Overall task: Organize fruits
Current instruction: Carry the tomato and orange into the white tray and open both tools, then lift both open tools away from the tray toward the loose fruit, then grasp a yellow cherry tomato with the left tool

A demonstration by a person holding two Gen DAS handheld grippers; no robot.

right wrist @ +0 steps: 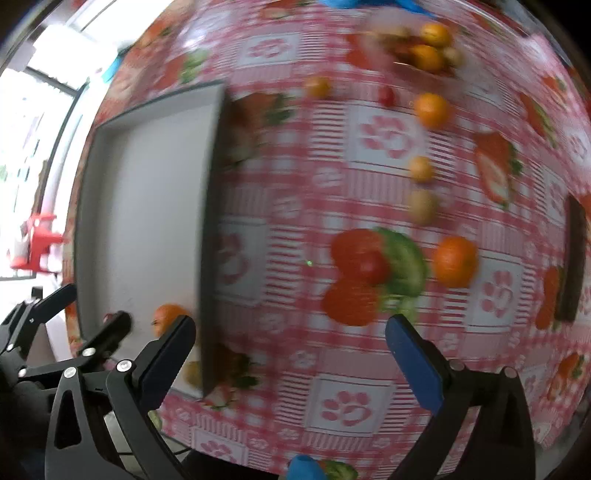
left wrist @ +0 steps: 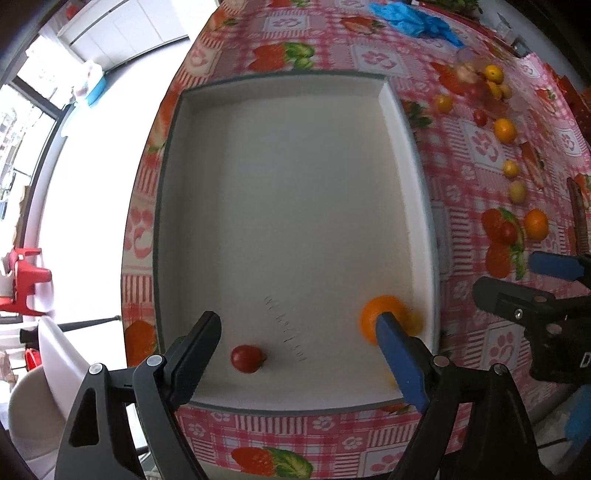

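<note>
Tray: shallow white rectangular tray on the pink checked fruit-print tablecloth.
Inside tray: small red tomato and round orange, near edge.
Loose fruit: oranges, yellow fruits right of tray.
Left gripper: jaws wide, empty, above tray.
Right gripper: jaws wide, empty, over cloth.

- Tray: on the table, left of the loose fruit.
- Tomato: in the tray, near its front wall, toward the left.
- Orange: in the tray, at the front right corner, right of the tomato, just beside the right wall.
- Loose fruit: on the table right of the tray, strung front to back.
- Front orange: on the table, right of a second tomato.
- Fruit pile: at the far end, behind the loose fruit.
- Bag: on the table behind the tray.
</note>
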